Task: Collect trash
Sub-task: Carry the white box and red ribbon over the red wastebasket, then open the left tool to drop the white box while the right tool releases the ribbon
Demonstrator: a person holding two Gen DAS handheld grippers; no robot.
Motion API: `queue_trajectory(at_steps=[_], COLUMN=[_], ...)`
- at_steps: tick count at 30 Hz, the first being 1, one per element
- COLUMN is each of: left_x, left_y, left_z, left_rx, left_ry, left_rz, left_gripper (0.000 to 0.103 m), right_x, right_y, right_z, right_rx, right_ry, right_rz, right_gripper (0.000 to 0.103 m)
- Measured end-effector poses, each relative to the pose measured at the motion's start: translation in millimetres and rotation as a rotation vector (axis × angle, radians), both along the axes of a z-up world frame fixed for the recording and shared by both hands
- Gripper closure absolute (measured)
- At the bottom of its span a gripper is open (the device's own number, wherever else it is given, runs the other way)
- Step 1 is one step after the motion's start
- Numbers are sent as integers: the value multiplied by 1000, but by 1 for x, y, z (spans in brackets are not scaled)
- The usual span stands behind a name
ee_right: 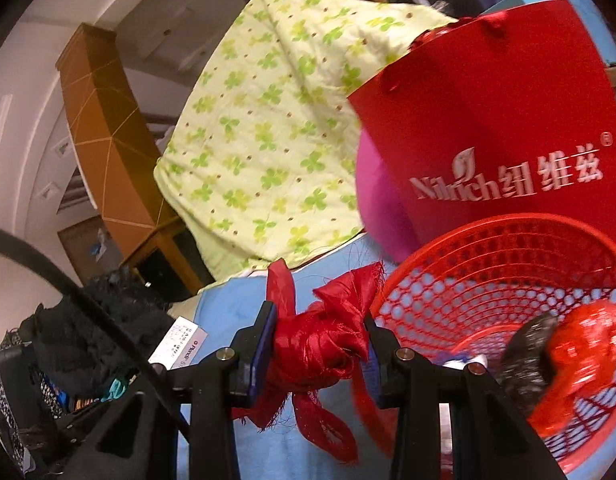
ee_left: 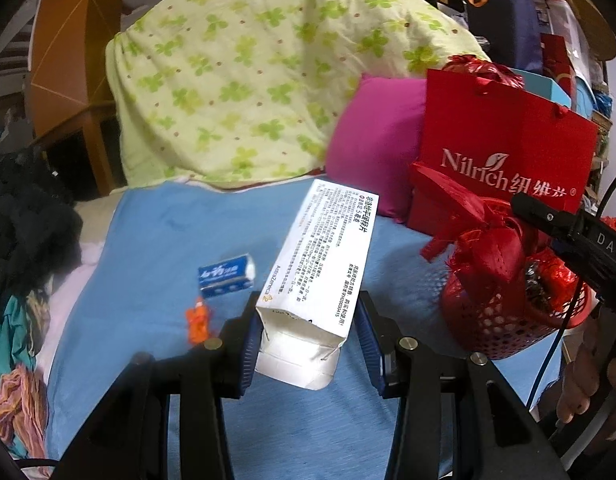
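My left gripper (ee_left: 303,320) is shut on a white medicine box (ee_left: 320,268) with printed text, held above the blue bedsheet (ee_left: 147,240). A small blue packet (ee_left: 227,275) and an orange wrapper (ee_left: 197,319) lie on the sheet to its left. My right gripper (ee_right: 320,344) is shut on the red ribbon bow (ee_right: 328,344) at the rim of the red mesh basket (ee_right: 488,280), which also shows in the left wrist view (ee_left: 508,320). The basket holds a red wrapper (ee_right: 576,356) and a dark lump (ee_right: 524,360).
A red Nilrich paper bag (ee_left: 508,148) stands behind the basket beside a magenta pillow (ee_left: 372,144). A green clover quilt (ee_left: 251,68) is piled at the back. Dark clothes (ee_left: 23,220) lie at the left edge of the bed.
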State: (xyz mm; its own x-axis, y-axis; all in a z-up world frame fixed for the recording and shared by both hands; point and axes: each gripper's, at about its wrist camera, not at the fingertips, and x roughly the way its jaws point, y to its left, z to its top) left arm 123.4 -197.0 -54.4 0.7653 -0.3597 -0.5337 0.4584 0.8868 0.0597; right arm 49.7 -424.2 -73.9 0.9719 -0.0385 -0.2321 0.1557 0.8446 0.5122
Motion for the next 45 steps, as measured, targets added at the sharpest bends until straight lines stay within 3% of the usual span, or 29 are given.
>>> queue_trajectory(at_steps=[24, 45], left_x=[-17, -29], left_y=[-84, -157], left_z=[3, 1], left_rx=[18, 47], left_ry=[10, 9], left_rz=[-193, -301], left_gripper=[56, 56], right_x=[-55, -74], right_y=[-86, -125], right_z=[-12, -19], right_rx=[179, 296], right_ry=[-61, -101], right_rz=[-184, -295], right_gripper=[62, 61])
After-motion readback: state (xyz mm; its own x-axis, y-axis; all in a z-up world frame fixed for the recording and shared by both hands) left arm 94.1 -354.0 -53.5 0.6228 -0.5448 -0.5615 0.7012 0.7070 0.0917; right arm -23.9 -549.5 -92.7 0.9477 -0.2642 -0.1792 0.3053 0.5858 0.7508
